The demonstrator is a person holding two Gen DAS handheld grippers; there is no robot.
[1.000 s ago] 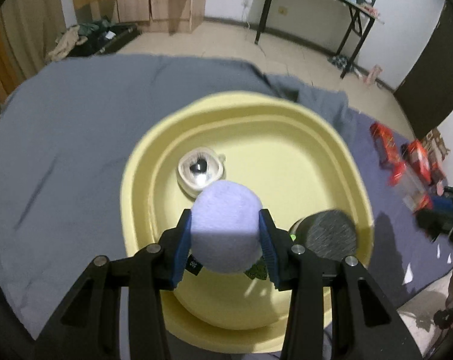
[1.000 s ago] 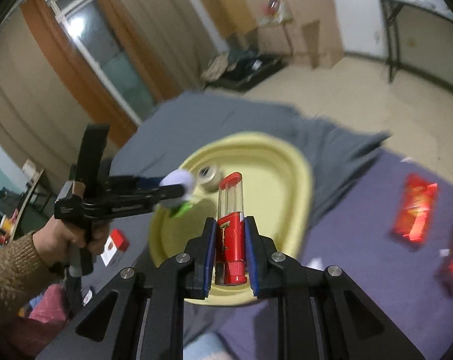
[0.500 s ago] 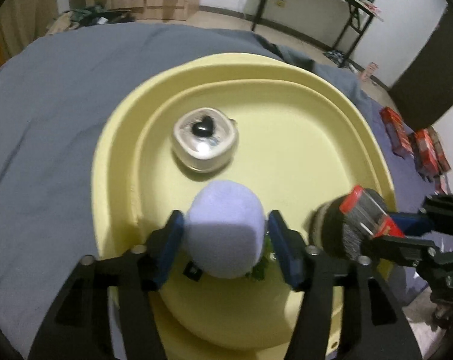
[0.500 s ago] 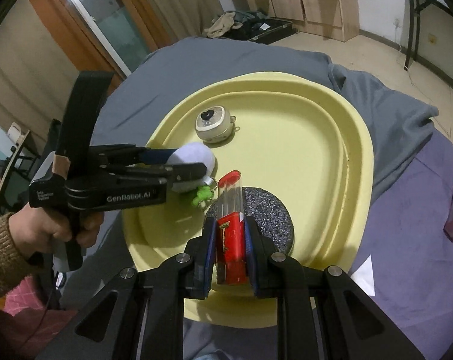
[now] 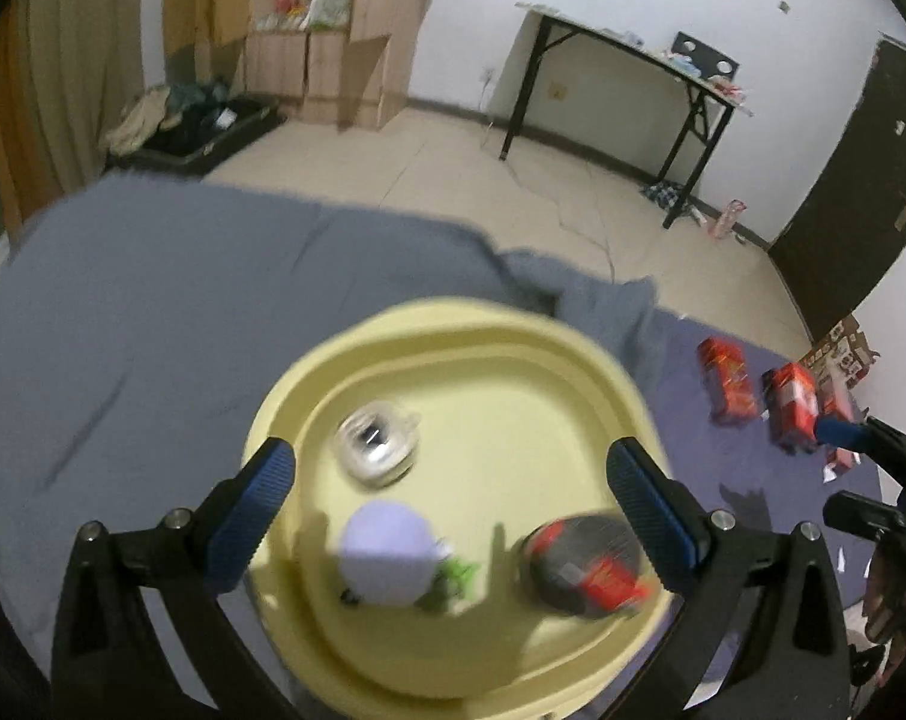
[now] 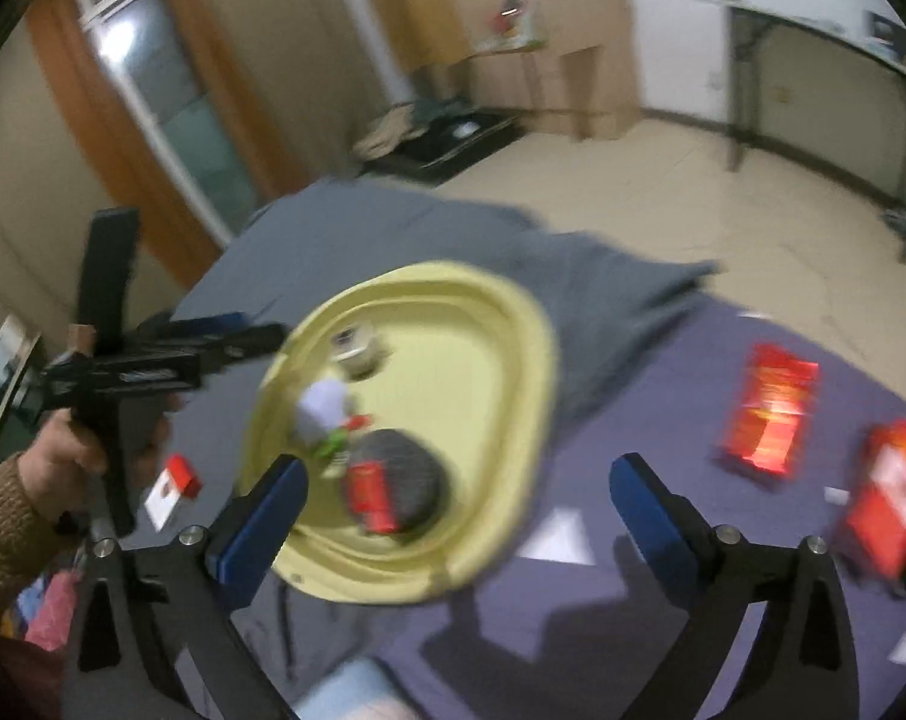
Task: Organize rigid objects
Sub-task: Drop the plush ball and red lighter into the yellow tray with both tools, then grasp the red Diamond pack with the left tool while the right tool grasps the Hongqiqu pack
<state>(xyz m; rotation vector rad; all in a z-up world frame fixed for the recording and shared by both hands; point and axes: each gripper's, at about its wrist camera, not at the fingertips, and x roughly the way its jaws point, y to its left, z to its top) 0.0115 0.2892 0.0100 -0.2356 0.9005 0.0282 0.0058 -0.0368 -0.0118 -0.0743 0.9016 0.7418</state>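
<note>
Left wrist view shows the left tool (image 5: 450,498) spread wide with nothing between its fingers, hanging above the yellow tray (image 5: 513,324) that sits on the bed (image 5: 153,300). Inside the tray lie four things: a lavender ball (image 5: 387,561) near the tray's near edge, a small clear round case (image 5: 376,443) toward its far left, and a dark round disc (image 5: 585,564) at its near right with a red tube (image 5: 609,579) resting on top. The right tool (image 6: 459,504) also gapes empty above the bed beside the tray. So four items look sorted. Red packets (image 6: 771,414) lie loose on the bed toward its right edge, and a red-and-white box (image 6: 174,489) lies just left of the tray; these appear to be what remains.
</note>
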